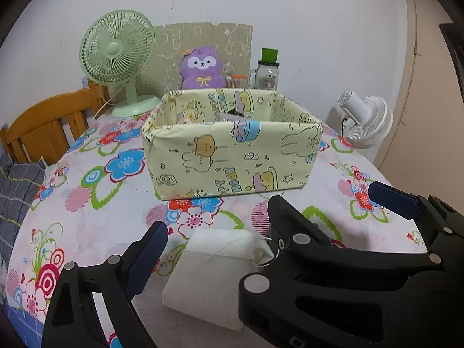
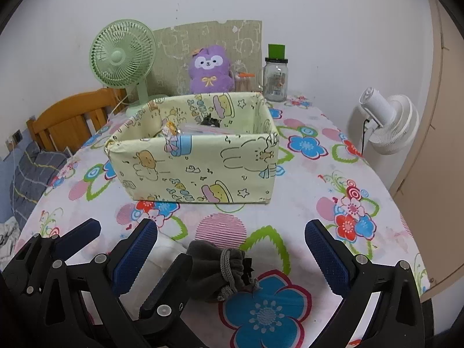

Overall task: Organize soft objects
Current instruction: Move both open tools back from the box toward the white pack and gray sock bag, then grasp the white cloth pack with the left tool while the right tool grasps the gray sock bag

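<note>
A white soft pouch lies on the flowered tablecloth between the open fingers of my left gripper. A dark grey drawstring pouch lies between the open fingers of my right gripper. The two grippers stand side by side; the right one shows in the left wrist view, the left one in the right wrist view. A yellow cartoon-print fabric box stands behind them with a few small items inside.
A green desk fan, a purple plush, a glass jar with a green lid and cardboard stand at the table's back. A white fan is at the right, a wooden bed frame at the left.
</note>
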A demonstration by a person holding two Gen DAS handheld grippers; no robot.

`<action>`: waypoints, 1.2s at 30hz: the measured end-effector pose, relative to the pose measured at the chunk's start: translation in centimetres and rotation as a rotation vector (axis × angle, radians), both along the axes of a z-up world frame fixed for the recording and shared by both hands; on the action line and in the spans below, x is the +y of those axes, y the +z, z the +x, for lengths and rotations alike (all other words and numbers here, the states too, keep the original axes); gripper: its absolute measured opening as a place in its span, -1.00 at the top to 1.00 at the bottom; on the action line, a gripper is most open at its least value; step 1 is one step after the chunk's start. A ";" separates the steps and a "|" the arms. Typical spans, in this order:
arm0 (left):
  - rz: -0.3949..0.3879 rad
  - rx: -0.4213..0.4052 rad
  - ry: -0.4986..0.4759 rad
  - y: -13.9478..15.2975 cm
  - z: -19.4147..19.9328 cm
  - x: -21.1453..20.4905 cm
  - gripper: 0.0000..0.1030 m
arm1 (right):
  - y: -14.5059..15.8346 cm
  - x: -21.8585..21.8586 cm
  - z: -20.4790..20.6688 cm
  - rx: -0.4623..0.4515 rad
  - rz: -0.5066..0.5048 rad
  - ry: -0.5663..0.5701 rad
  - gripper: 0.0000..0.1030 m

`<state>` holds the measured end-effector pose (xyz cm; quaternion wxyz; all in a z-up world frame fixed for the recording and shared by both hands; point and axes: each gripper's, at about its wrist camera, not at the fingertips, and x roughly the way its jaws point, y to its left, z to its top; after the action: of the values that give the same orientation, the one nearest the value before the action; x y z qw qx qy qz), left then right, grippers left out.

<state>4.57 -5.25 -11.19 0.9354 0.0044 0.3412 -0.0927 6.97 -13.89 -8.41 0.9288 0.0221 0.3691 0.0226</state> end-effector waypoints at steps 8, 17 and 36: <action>-0.009 0.054 -0.002 -1.7 0.5 0.1 -0.81 | -1.8 0.2 0.5 0.043 -0.008 -0.007 -1.00; -0.031 0.095 -0.006 -2.9 1.0 0.2 -0.65 | -2.9 0.2 0.9 0.073 -0.011 -0.016 -1.00; -0.038 0.094 -0.008 -2.6 0.7 0.9 0.21 | -2.5 1.0 0.7 0.063 0.003 0.011 -1.00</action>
<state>5.30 -4.40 -13.78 0.9178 -0.0163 0.3830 -0.1032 7.65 -12.87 -10.93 0.9165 0.0220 0.3985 0.0273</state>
